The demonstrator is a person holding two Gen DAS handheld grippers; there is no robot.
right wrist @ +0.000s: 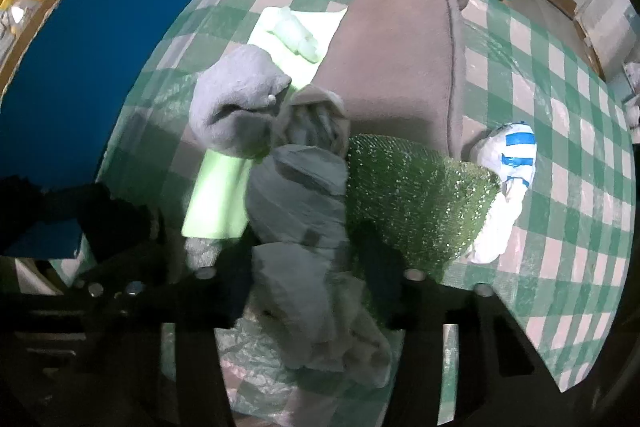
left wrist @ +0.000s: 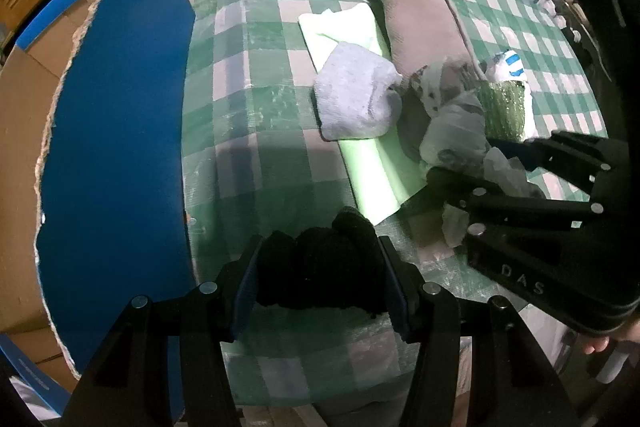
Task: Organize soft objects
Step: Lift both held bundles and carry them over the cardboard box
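Left wrist view. The left gripper (left wrist: 318, 281) has its jaws about half open and pressed on a black knit bundle (left wrist: 320, 263), which fills the gap between them above the near edge of the desk (left wrist: 256, 75). To the left of the jaws stands a blue box flap (left wrist: 116, 115); ahead lie a grey sock (left wrist: 356, 95), a pale green cloth (left wrist: 372, 151) and a rolled brown blanket (left wrist: 420, 23). Risk: the bundle bulges past the jaw tips, so a loose fold could slip free over the desk edge.

Right wrist view. The right gripper (right wrist: 304, 291) has its jaws narrowed around a crumpled grey plastic bag (right wrist: 300, 211); whether they truly pinch it cannot be told. Just right of the jaws sits a green scouring pad (right wrist: 416, 195), beyond it a white and blue packet (right wrist: 508, 155). Risk: thin film may slide out, or the pad and the pale green cloth may be dragged along.
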